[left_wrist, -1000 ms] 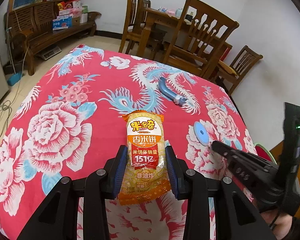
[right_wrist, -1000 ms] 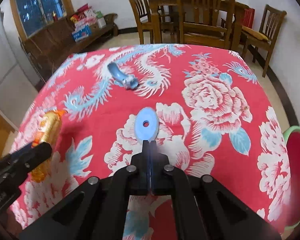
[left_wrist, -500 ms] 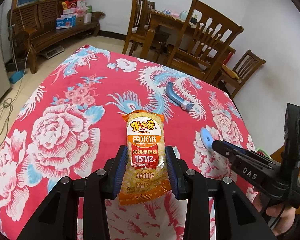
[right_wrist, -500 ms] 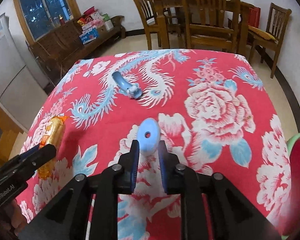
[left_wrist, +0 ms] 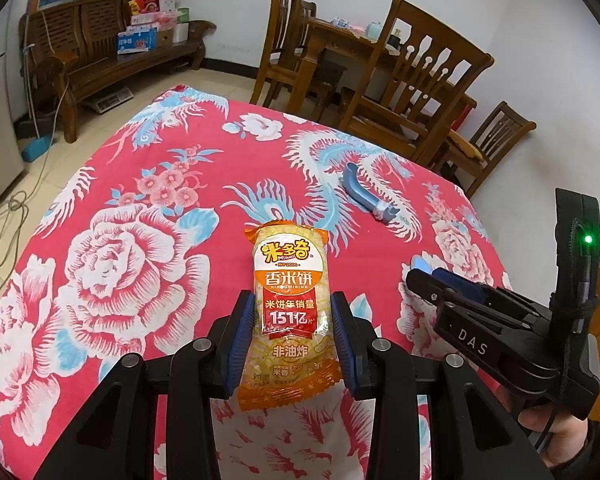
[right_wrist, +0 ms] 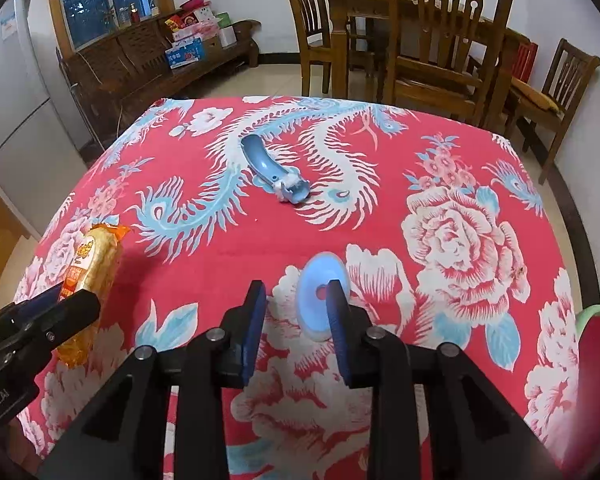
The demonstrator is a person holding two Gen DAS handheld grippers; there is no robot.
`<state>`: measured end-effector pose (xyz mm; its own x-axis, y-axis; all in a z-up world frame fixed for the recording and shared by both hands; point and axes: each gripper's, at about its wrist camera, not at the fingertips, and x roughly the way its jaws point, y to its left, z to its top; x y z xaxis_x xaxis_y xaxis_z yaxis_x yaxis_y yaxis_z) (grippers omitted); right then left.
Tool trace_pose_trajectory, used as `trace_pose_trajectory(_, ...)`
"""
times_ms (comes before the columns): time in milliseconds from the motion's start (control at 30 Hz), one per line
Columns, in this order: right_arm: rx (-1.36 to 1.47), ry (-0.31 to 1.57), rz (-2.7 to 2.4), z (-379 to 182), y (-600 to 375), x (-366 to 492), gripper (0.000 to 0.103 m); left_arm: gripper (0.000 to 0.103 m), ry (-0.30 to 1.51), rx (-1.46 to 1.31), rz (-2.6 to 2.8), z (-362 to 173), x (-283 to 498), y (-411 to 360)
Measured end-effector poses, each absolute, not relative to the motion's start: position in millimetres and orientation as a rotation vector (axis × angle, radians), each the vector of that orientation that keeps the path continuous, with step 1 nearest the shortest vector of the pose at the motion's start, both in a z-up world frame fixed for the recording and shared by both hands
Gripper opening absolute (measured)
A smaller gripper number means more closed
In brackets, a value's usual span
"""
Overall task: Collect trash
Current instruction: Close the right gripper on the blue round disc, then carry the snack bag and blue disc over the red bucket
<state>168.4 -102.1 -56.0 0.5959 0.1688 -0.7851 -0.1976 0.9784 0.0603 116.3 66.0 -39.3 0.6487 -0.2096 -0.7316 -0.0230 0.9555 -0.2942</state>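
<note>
1. Plainly, the left gripper (left_wrist: 292,338) is clamped on the snack pack (left_wrist: 289,312), pads pressing its lower half, the pack held just above the cloth (left_wrist: 140,208).
2. The right gripper (right_wrist: 296,322) has its jaws opening; the disc (right_wrist: 320,300) stands on edge between them, leaning on the right pad, the left pad clear of it.
3. Risk: the disc could tip flat or roll off towards the table edge as the jaws widen, since nothing grips it.
4. Risk: the pack is slick and held low, so it may slide out if swung.
5. The right view shows the disc's hole and a green-rimmed bin (right_wrist: 598,320); the left view shows only the disc's tip.
6. The blue handle (right_wrist: 272,170) lies well apart, uncollected.
</note>
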Motion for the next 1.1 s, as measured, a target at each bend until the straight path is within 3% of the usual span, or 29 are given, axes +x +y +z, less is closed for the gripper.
trace_pose_trajectory(400, 0.076, 0.912, 0.205, -57.8, -131.0, 160.1, 0.031, 0.039, 0.861, -0.274, -0.119, -38.7, 114.0, 58.3)
trace_pose_trajectory(1100, 0.257, 0.801, 0.136, -13.4, -229.7, 58.1, 0.031, 0.039, 0.841, -0.198, -0.246, -8.6, 92.0, -0.8)
